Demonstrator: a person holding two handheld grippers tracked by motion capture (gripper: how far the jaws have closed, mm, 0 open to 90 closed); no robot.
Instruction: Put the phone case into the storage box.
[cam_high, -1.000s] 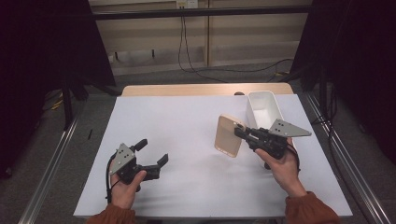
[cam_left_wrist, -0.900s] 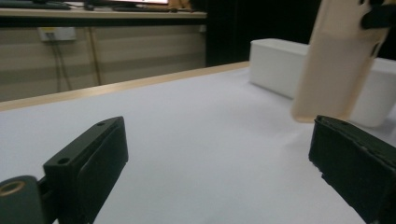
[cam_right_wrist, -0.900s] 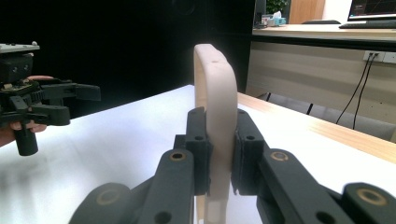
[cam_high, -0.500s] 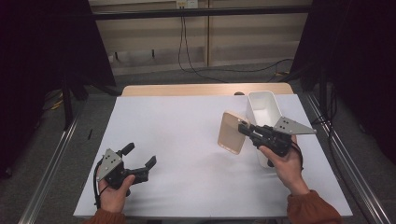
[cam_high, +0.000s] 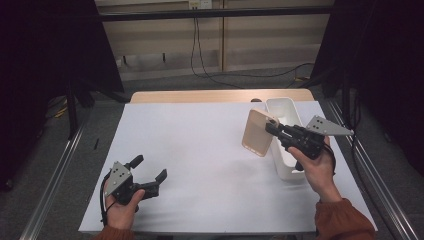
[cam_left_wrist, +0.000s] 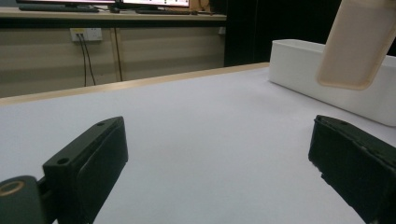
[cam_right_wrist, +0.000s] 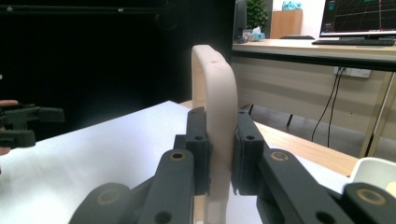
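**Beige lid held up beside white bin**

While the right gripper (cam_high: 272, 131) is clamped on a beige plastic lid (cam_high: 257, 133), the lid is off the white table (cam_high: 200, 150), approx. upright, just left of the white bin (cam_high: 287, 165). Left gripper (cam_high: 150, 172) rests low near the table's front-left corner, jaws wide apart, w/ nothing between them.

Surface (cam_high: 200, 150): one rectangular top, covered by a plain white sheet that reaches the near edge and both sides; a strip of light wood (cam_high: 200, 96) shows bare along the far edge.

On it: one white oblong tub (cam_high: 286, 135), open at the top, standing upright at the right side, its long side running from near to far and its far end close to the wood strip. The white sheet is smooth and unmarked.
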